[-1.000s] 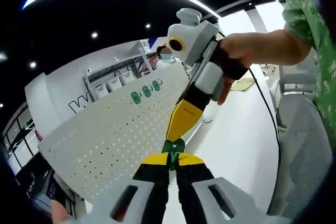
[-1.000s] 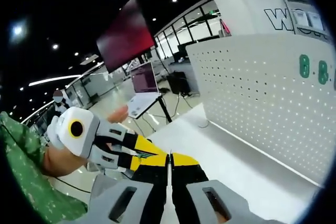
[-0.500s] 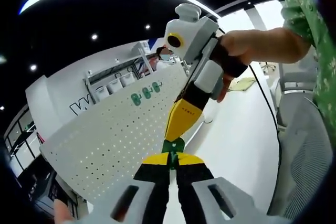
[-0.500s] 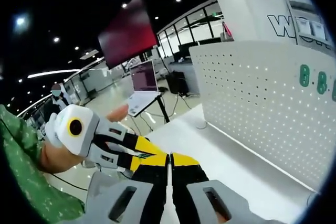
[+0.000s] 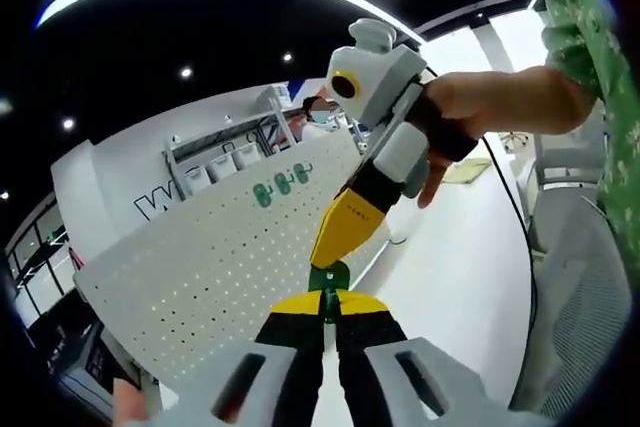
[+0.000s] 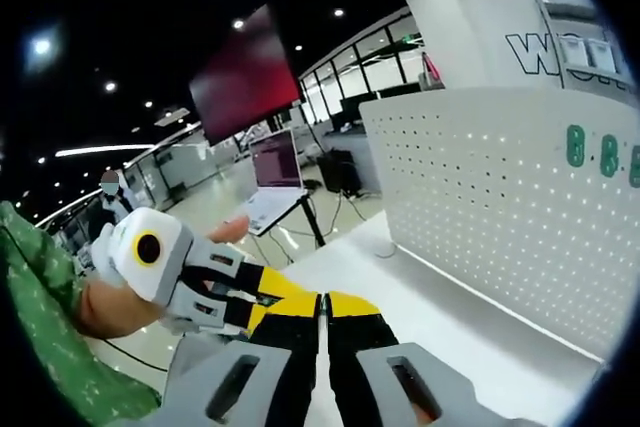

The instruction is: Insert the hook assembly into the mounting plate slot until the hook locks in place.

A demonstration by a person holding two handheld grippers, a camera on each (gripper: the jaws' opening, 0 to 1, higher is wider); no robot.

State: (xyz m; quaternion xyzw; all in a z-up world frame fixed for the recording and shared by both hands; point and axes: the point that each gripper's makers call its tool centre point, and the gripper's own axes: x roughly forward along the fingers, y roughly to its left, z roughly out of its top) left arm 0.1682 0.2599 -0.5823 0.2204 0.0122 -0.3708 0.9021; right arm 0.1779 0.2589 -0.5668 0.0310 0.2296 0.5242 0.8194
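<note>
In front of the pegboard [image 5: 215, 262]: hook [image 5: 328, 277] pinched between both grippers.
Left gripper [image 5: 326, 309] and right gripper [image 6: 322, 309] both clamp it; next, carry it to a slot and press home.

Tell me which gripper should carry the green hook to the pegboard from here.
Left, probably. The left gripper has the green hook at its shut tips, and the white pegboard lies straight ahead of it. The right gripper sees the board off to one side.
</note>
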